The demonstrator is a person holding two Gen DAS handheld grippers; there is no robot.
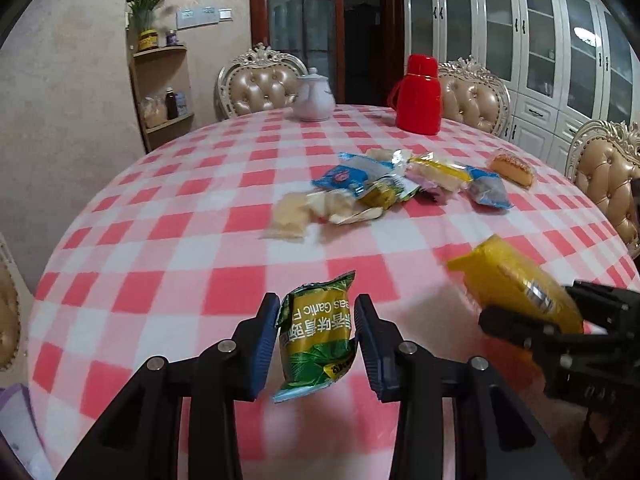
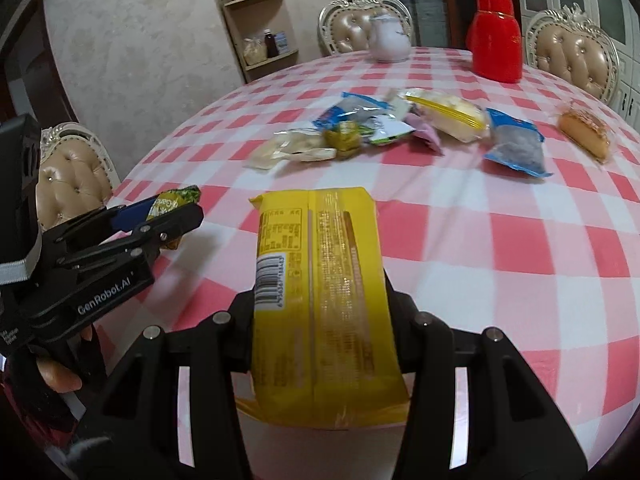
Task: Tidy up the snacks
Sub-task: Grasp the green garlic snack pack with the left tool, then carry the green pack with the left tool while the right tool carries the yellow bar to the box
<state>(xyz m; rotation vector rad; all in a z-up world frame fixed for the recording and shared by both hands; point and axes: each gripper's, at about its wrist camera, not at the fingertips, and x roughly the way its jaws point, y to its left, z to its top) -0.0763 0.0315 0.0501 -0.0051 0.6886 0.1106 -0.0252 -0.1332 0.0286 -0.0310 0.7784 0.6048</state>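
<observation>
My left gripper (image 1: pixel 317 322) is shut on a green garlic-pea snack packet (image 1: pixel 316 336) and holds it above the near part of the table. It also shows at the left of the right wrist view (image 2: pixel 160 216). My right gripper (image 2: pixel 320 312) is shut on a yellow snack packet (image 2: pixel 320 280), barcode side up, above the table; it shows at the right of the left wrist view (image 1: pixel 516 284). A pile of mixed snack packets (image 1: pixel 384 184) lies mid-table, also in the right wrist view (image 2: pixel 384 128). A bread bun in clear wrap (image 2: pixel 584 136) lies apart at the right.
The round table has a red-and-white checked cloth (image 1: pixel 200 240). A white teapot (image 1: pixel 314 98) and a red thermos (image 1: pixel 418 96) stand at the far edge. Padded chairs (image 1: pixel 260 84) ring the table. A corner shelf (image 1: pixel 160 80) and white cabinets (image 1: pixel 540 40) stand behind.
</observation>
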